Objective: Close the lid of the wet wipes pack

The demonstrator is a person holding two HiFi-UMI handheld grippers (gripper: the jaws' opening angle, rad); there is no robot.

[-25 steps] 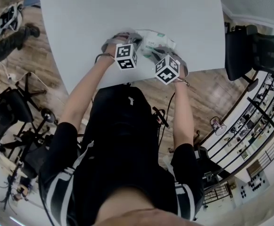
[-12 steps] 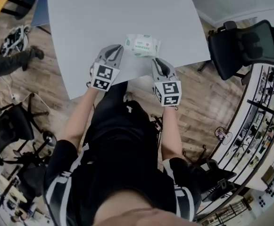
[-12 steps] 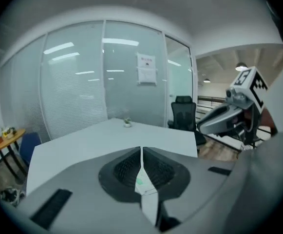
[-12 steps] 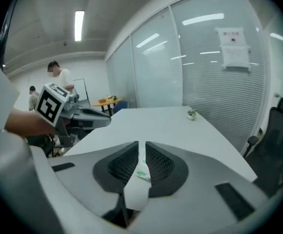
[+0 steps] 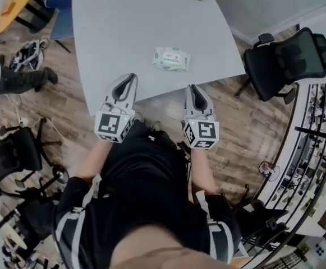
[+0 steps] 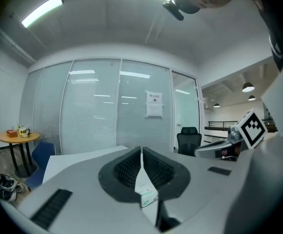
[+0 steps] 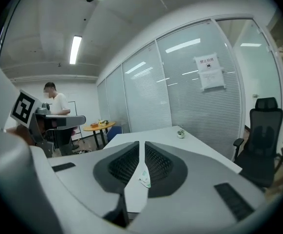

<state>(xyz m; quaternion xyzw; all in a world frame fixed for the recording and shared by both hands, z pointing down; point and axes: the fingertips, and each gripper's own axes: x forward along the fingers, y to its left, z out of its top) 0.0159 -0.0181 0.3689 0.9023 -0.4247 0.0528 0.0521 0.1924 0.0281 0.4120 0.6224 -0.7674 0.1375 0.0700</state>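
Hovering apart from the wet wipes pack [image 5: 171,59], both grippers are now raised in front of the person's body. A second ago they were crowding the pack at the near edge of the grey table [image 5: 129,27], and half a second ago they were just short of it. Now the pack is lying alone on the table, ahead of both sets of fingertips and between their two lines, touched by neither. Its lid looks flat from the head view, though it is too small to be sure.

The left gripper [image 5: 131,77] is showing its fingers meeting at the tips, with nothing held. The right gripper [image 5: 192,87] is closing, a thin slit still showing between its fingers, and nothing is caught between them.

The head view is looking down on both grippers and an office chair [image 5: 286,58] off to the right of the right fingers. The gripper views are showing the room instead. Past the left fingers there is a glass wall with a paper notice [image 6: 154,104] and a small round table [image 6: 18,136]. Past the right fingers there is a small plant [image 7: 180,133] at the table's far end, and a person [image 7: 56,101] is standing to their left. In both gripper views the pack is appearing tiny in the gap behind the fingertips.
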